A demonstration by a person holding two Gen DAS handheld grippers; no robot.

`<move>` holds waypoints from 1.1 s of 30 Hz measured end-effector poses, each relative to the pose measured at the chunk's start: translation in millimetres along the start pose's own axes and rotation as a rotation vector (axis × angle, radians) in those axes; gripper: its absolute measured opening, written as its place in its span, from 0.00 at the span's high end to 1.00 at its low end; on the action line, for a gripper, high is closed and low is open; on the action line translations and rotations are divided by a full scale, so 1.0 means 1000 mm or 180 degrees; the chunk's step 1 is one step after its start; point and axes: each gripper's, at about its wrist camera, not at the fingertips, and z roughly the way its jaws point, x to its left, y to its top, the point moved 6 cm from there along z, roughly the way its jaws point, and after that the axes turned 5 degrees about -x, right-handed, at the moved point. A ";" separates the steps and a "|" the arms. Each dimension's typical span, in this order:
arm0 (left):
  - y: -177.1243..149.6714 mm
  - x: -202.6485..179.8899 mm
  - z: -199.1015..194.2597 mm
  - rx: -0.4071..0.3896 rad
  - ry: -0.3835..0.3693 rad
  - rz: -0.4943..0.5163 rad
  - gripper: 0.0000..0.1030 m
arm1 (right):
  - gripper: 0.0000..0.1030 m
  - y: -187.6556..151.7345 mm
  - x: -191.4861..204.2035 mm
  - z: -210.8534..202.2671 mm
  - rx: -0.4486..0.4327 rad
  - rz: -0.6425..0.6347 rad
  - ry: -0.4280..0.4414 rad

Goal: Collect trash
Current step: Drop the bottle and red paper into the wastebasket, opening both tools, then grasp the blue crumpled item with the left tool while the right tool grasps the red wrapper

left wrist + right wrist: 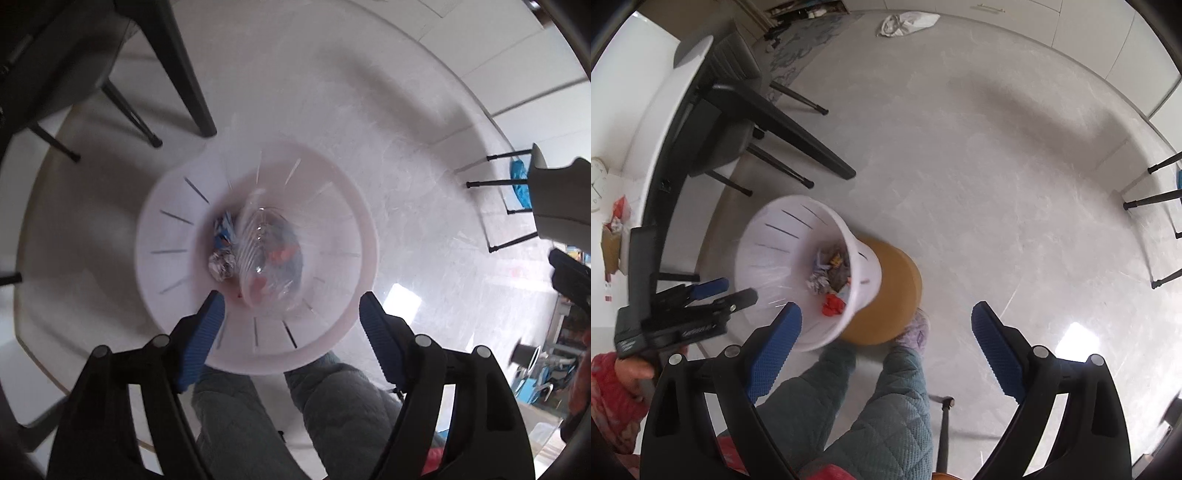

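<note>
Both of my tools pointed down at the floor (pixel 997 155). My left hand-held gripper (pixel 291 314) hung directly above the white slotted waste bin (pixel 177 254), its blue-padded fingers (pixel 207 325) spread wide with nothing between them. Looking straight down into the bin from the left wrist, I saw a clear plastic bag (pixel 266 254) lying on the bottom, blurred, with reddish scraps showing through it. Just left of the bag sat a crumpled silver foil ball (pixel 221 264), and above that a blue-and-white wrapper (pixel 223 230).

My right hand-held gripper (pixel 886 325) was released too, its fingers wide apart and holding nothing. It hung to the right of the bin, over bare floor and my own legs in quilted green trousers (pixel 886 406). From the right wrist the bin appeared tilted by the lens, standing next to a round brown stool (pixel 897 295), though I could not tell whether it rested on the stool or beside it. Crumpled paper and a red scrap (pixel 833 304) showed inside. The left tool was visible at the lower left of that view, held near the bin's rim.

A black table leg (pixel 184 74) stood on the floor behind the bin, with a dark chair (pixel 731 122) next to it. A white plastic bag (pixel 908 22) lay well apart on the floor near the far wall.
</note>
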 end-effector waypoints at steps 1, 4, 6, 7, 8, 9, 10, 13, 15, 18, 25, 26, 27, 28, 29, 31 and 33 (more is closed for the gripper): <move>-0.002 -0.004 0.006 0.0025 -0.0004 -0.0024 0.30 | 0.10 -0.002 -0.001 0.005 0.0025 -0.0012 -0.0015; -0.007 -0.008 -0.002 -0.0022 -0.0030 -0.0002 0.25 | 0.10 -0.007 -0.001 0.010 0.0053 -0.0021 0.0001; -0.005 -0.018 -0.020 -0.0157 -0.0033 0.0064 0.22 | 0.10 -0.003 -0.001 0.006 0.0036 -0.0037 0.0025; -0.001 -0.025 -0.034 -0.0245 -0.0057 0.0091 0.22 | 0.10 -0.002 0.001 0.004 0.0020 -0.0050 0.0029; 0.003 -0.026 -0.046 -0.0314 -0.0083 0.0094 0.22 | 0.10 0.002 0.004 -0.002 -0.0022 -0.0084 0.0037; 0.004 -0.029 -0.060 -0.0390 -0.0112 0.0084 0.21 | 0.10 0.008 0.009 -0.011 -0.0082 -0.0127 0.0044; 0.006 -0.032 -0.086 -0.0524 -0.0154 0.0061 0.21 | 0.10 0.012 0.013 -0.019 -0.0137 -0.0168 0.0057; 0.012 -0.035 -0.156 -0.0902 -0.0152 0.0027 0.09 | 0.10 0.028 0.030 -0.043 -0.0321 -0.0293 0.0116; 0.017 -0.030 -0.205 -0.1254 -0.0100 0.0008 0.08 | 0.10 0.041 0.051 -0.066 -0.0493 -0.0400 0.0211; 0.014 -0.014 -0.264 -0.1586 0.0007 -0.0073 0.08 | 0.09 0.060 0.089 -0.100 -0.0773 -0.0598 0.0365; -0.018 0.052 -0.357 -0.2138 -0.0061 -0.0650 0.08 | 0.03 0.089 0.186 -0.155 -0.1316 -0.1241 0.0623; -0.022 0.060 -0.360 -0.2164 -0.0035 -0.0722 0.08 | 0.03 0.092 0.195 -0.158 -0.1344 -0.1316 0.0639; -0.028 0.073 -0.365 -0.2200 0.0003 -0.0839 0.08 | 0.03 0.092 0.205 -0.161 -0.1368 -0.1389 0.0660; -0.035 0.087 -0.370 -0.2233 0.0033 -0.0981 0.08 | 0.03 0.093 0.220 -0.164 -0.1397 -0.1473 0.0700; -0.040 0.101 -0.372 -0.2251 0.0031 -0.1087 0.08 | 0.03 0.094 0.231 -0.167 -0.1414 -0.1529 0.0733; -0.047 0.124 -0.377 -0.2293 0.0017 -0.1310 0.08 | 0.03 0.096 0.250 -0.168 -0.1419 -0.1621 0.0796; -0.056 0.147 -0.382 -0.2349 0.0069 -0.1466 0.08 | 0.03 0.092 0.268 -0.167 -0.1412 -0.1705 0.0840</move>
